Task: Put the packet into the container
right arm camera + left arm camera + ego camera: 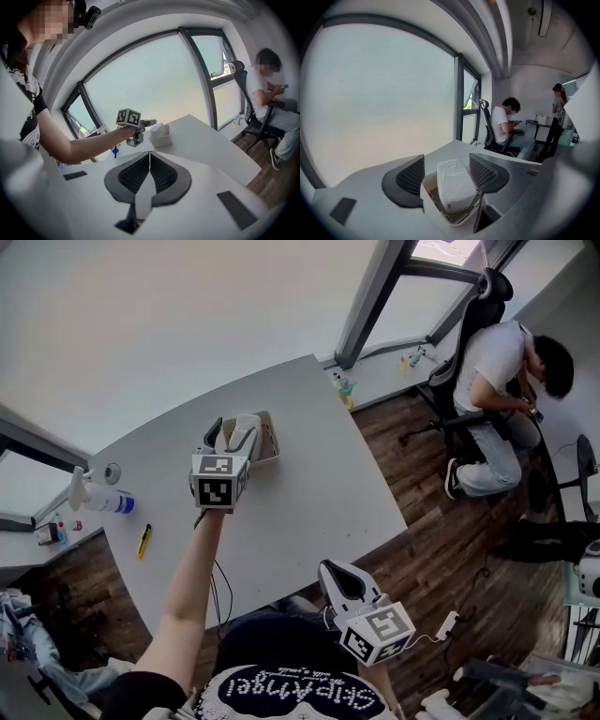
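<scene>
Packet is down in the container, lying lengthwise with its top poking above the rim, and that container sits out on the white table. So this looks like the very end of the placing step. The left gripper hangs right over the box with its jaws spread, one on each side of the packet and gripping nothing. There's a clear gap on the left side, while the right jaw runs very close to the packet's edge. The left arm is stretched well forward across the table, forearm out long. Next up, I'd say, is a clean pull back and up, keeping that right jaw from snagging the packet. The right gripper is clenched and empty, held low by the body at the near table edge
</scene>
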A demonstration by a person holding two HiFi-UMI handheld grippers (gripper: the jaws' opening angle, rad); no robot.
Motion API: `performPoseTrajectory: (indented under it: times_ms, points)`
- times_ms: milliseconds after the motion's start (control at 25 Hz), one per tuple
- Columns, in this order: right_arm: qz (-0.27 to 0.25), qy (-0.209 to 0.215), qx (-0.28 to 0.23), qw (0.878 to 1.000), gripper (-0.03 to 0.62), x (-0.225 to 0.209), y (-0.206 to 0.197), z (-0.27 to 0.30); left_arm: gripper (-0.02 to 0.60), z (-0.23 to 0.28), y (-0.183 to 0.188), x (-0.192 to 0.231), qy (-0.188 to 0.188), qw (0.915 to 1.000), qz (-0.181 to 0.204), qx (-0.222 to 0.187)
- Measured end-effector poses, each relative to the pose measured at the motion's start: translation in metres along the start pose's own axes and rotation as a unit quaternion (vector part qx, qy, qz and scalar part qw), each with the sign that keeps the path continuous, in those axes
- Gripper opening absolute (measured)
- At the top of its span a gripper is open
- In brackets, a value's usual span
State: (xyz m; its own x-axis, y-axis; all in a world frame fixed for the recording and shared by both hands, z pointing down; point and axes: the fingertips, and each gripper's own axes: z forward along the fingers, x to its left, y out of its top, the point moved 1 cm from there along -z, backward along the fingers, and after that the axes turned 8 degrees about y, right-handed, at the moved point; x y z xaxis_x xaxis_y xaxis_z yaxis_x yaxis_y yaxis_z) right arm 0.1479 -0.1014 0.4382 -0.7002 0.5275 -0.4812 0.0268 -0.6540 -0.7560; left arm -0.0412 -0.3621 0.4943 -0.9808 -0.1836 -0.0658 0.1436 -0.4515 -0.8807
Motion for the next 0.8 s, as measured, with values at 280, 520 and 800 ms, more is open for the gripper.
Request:
performPoseTrajectory:
  times_ms: [280, 520, 800]
  points:
    - [-0.009, 0.004, -0.005, 1.000, 0.015, 0.007, 0.002, -0.004, 0.268, -0.019, 0.017, 0.003, 0.002, 0.9995, -0.002, -0.031]
    - [-0.015, 0.005, -0.011, 1.000, 0.016, 0.012, 0.001, -0.006, 0.133, -0.036, 0.028, 0.005, 0.008, 0.9987, -0.001, -0.051]
    - [-0.025, 0.012, -0.016, 1.000, 0.016, 0.018, 0.003, -0.004, 0.009, -0.061, 0.054, 0.012, 0.013, 0.9953, -0.002, -0.096]
